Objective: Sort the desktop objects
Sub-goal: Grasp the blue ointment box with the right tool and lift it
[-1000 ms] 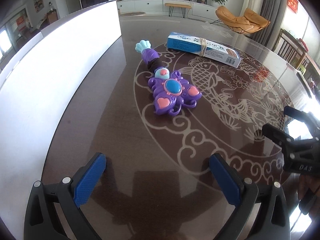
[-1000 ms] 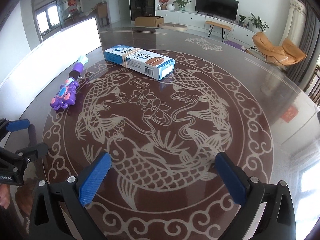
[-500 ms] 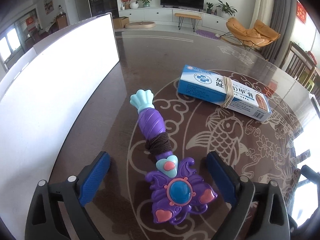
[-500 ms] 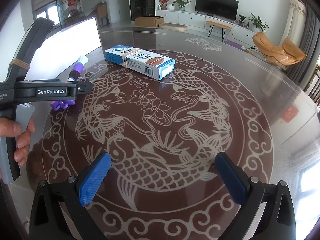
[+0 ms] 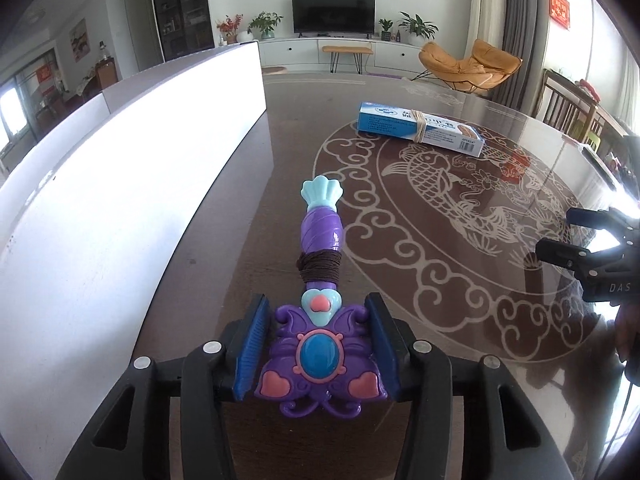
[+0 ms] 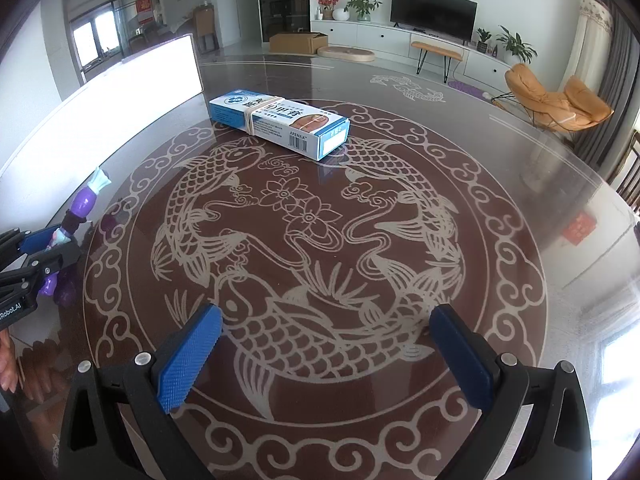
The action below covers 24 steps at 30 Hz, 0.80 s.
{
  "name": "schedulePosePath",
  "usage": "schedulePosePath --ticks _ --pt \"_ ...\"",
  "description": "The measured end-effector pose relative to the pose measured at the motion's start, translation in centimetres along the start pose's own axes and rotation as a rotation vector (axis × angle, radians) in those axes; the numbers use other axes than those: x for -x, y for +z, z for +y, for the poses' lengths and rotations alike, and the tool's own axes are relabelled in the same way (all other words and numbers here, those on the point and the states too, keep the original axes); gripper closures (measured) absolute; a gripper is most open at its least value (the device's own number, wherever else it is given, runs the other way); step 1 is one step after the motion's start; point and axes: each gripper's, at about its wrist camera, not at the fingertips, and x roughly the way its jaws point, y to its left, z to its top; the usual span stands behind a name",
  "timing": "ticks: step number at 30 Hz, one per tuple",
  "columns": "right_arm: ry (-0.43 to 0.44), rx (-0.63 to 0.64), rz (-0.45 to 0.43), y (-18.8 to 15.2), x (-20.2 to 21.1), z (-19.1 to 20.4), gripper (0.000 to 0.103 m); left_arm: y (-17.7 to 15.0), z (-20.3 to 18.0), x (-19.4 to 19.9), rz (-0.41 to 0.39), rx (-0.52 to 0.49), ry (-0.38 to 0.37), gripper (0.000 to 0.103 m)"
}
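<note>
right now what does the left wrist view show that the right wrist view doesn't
Only the left wrist view: the toy wand's butterfly head squeezed between the left hand-held gripper's blue pads, whose jaws have just been closing.

Only the right wrist view: the right hand-held gripper's open pads over bare table, and a cardboard box on the floor.

Both: the blue carton with its rubber band, the white board, the TV.

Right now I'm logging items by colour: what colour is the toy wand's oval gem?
Blue, framed in pink, on the purple toy wand; clearest in the left wrist view.
</note>
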Motion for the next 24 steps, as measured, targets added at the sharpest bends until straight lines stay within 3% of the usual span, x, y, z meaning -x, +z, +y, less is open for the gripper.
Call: schedulePosePath --ticks 2,5,9,10,12,14,18,21,23,24 --pt "0.000 0.000 0.000 0.0 0.0 0.0 0.000 0.3 0.5 -0.4 0.015 0.022 0.024 0.020" --pt "0.000 0.000 0.000 0.0 0.0 0.0 0.000 0.0 1.6 -0.7 0.035 0.066 -0.010 0.007" --pt "0.045 0.075 0.031 1.0 -0.7 0.4 0.000 -0.2 0.5 -1.2 0.040 0.048 -0.003 0.006" --pt "0.044 0.132 0.055 2.1 -1.2 0.7 0.000 -0.1 0.4 -1.3 0.040 0.047 -0.003 0.006" --pt "-0.013 0.247 0.022 4.8 -1.4 1.5 0.000 -0.1 0.4 -1.4 0.040 0.052 -0.004 0.005" --pt "0.014 0.330 -0.001 7.9 -1.9 2.4 0.000 -0.1 0.5 -1.3 0.041 0.052 -0.004 0.005" --pt "0.081 0.433 0.116 13.0 -6.1 4.8 0.000 -0.1 0.5 -1.3 0.041 0.052 -0.004 0.005" --pt "0.056 0.468 0.155 15.1 -9.2 6.0 0.000 -0.1 0.5 -1.3 0.041 0.052 -0.005 0.005" --pt "0.038 0.426 0.176 16.0 -10.9 5.8 0.000 -0.1 0.6 -1.2 0.041 0.052 -0.005 0.005" --pt "0.070 0.378 0.193 16.4 -11.6 5.4 0.000 -0.1 0.6 -1.2 0.041 0.052 -0.006 0.005"
